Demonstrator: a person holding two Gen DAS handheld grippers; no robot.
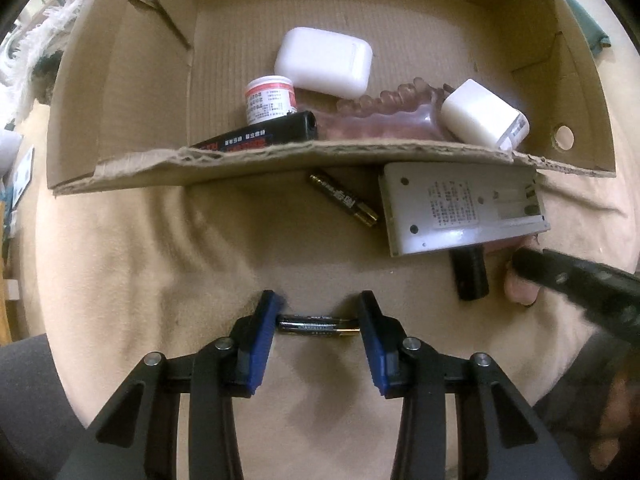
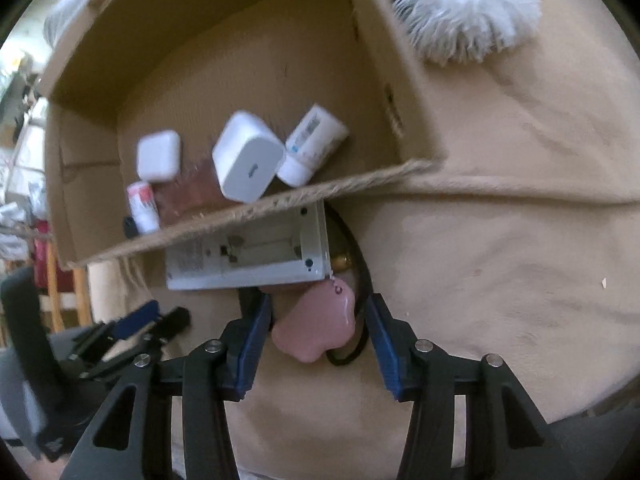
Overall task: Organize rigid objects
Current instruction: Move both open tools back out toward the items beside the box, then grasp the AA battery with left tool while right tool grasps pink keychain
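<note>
Left tool (image 1: 319, 326) tight on battery (image 1: 318, 326) ends.

We see an open cardboard box (image 1: 132, 168) on tan cloth, holding a white earbud case (image 1: 324, 62), a red-and-white jar (image 1: 269, 100), a black flat pack (image 1: 260, 140), a clear pink dental mould (image 1: 384, 116) and a white charger cube (image 1: 480, 118). Just outside the box's front wall lie a black-and-gold battery (image 1: 344, 199), tilted, and a white device (image 1: 464, 208) face down. Further from the box lie a second battery (image 1: 318, 325), crosswise, a black cylinder (image 1: 470, 278) and a pink paw-shaped piece (image 2: 316, 326).
</note>
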